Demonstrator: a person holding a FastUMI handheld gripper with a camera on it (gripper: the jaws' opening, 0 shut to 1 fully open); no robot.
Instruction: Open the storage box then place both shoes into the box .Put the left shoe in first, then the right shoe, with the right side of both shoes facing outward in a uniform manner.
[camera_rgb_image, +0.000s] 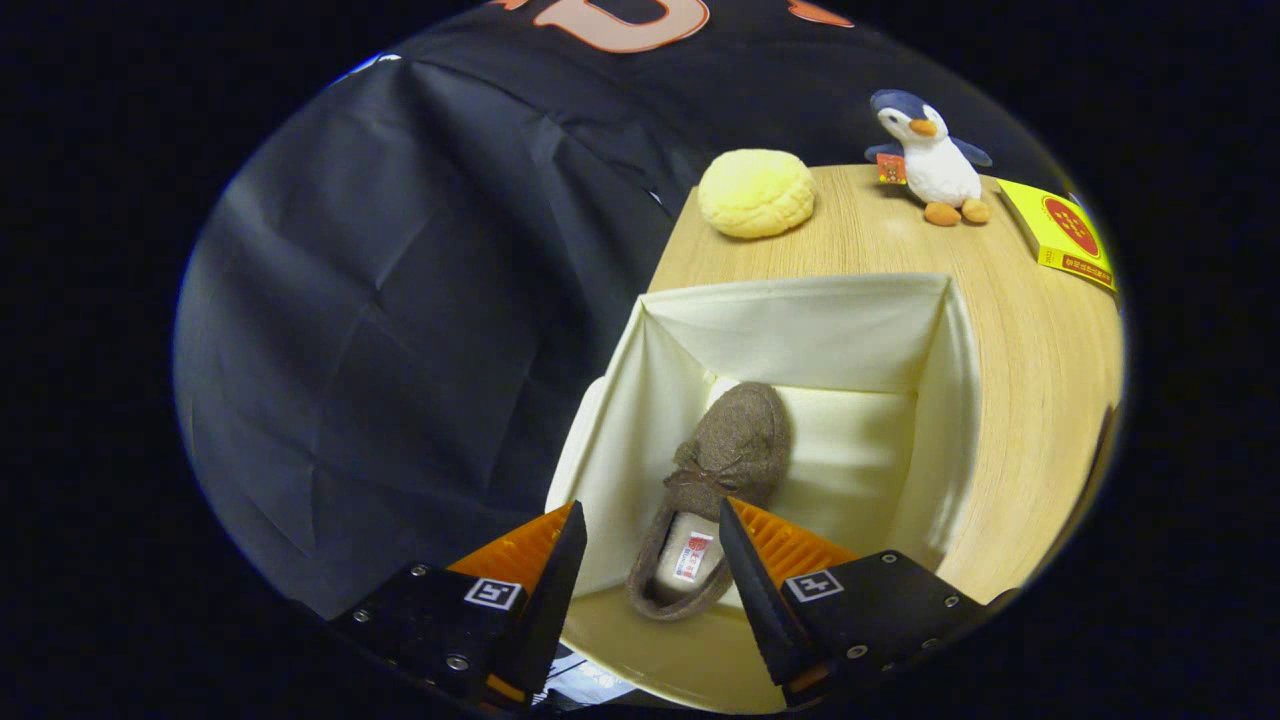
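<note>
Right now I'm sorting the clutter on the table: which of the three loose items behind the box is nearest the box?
The yellow bun-shaped cushion, just beyond the box's back wall. The penguin toy and yellow packet sit farther back. The open gripper straddles the brown shoe.

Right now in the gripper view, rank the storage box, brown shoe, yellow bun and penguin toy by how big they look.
1. Storage box
2. Brown shoe, lying in the box between the open claw fingers
3. Yellow bun and penguin toy: alike, both farther off, so unranked.
</note>
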